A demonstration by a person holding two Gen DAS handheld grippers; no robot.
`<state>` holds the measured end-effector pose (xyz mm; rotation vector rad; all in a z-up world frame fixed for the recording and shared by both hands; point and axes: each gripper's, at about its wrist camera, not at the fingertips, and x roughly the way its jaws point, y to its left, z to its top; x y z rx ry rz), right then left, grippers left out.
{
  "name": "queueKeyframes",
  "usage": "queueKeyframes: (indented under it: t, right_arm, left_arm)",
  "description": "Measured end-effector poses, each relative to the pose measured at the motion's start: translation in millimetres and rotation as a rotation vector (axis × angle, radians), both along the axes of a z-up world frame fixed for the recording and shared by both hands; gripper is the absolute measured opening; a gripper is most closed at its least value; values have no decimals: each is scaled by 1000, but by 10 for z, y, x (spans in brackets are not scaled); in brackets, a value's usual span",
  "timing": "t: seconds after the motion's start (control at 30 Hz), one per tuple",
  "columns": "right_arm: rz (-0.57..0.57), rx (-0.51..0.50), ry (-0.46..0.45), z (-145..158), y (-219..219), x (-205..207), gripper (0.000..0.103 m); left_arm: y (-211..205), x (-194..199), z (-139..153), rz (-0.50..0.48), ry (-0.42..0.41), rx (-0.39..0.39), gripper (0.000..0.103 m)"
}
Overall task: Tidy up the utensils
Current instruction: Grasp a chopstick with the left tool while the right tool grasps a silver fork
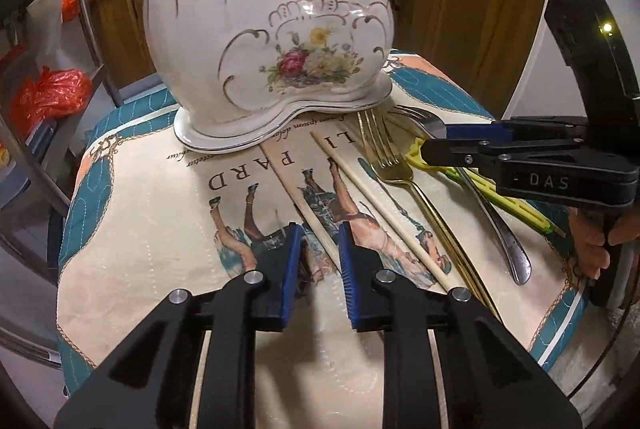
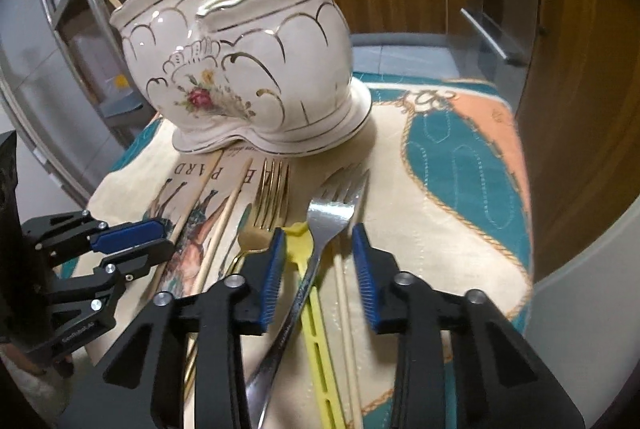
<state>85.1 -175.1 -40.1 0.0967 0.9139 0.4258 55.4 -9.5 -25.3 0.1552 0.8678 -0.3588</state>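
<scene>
A white floral ceramic utensil holder (image 1: 264, 41) (image 2: 248, 69) with two compartments stands at the back of the mat; a yellow utensil and a metal one stand in one compartment, wooden sticks in the other. On the mat lie wooden chopsticks (image 1: 316, 225) (image 2: 224, 217), a gold fork (image 1: 390, 165) (image 2: 268, 201), a silver fork (image 2: 332, 213) (image 1: 500, 225) and a yellow plastic utensil (image 2: 316, 325) (image 1: 504, 197). My left gripper (image 1: 319, 235) (image 2: 160, 241) is open, straddling one chopstick. My right gripper (image 2: 318, 241) (image 1: 430, 145) is open, its fingers either side of the silver fork and yellow utensil.
The printed teal and cream mat (image 1: 132, 209) (image 2: 452, 189) covers a small table with edges close on all sides. A metal rack with red bags (image 1: 52, 97) stands left; wooden cabinets (image 2: 560, 69) stand behind and right.
</scene>
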Motion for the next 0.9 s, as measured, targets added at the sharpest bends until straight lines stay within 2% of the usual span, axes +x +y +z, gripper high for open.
queueKeyframes:
  t: [0.1,0.2,0.27,0.43,0.6,0.8,0.83,0.87,0.9]
  right_arm:
    - [-6,12,10,-2,-12,72,29]
    - [-7,25,14,2,-35,94,21]
    - [-4,38,8,18,-48,72,21]
    - [4,59,-32,97,-92,-23,20]
    - [30,95,-76,216,-174,-178,19]
    - [44,130,-168,449,-247,-342,16]
    - [43,128,-199,502,-262,-372,12]
    - [41,130,-218,537,-280,-394,3]
    - [40,132,-228,560,-291,-412,3]
  left_arm:
    - [-3,96,-23,16,32,-20,23]
    - [-46,155,-28,26,24,-14,26]
    - [-49,181,-29,38,20,-9,26]
    - [-97,129,-40,33,-12,56,6]
    - [-58,58,-6,8,-14,62,6]
    - [-2,-91,201,10,-106,38,6]
    - [8,-120,239,10,-129,31,6]
    - [23,-147,266,4,-154,23,6]
    - [22,-194,308,-5,-190,20,6]
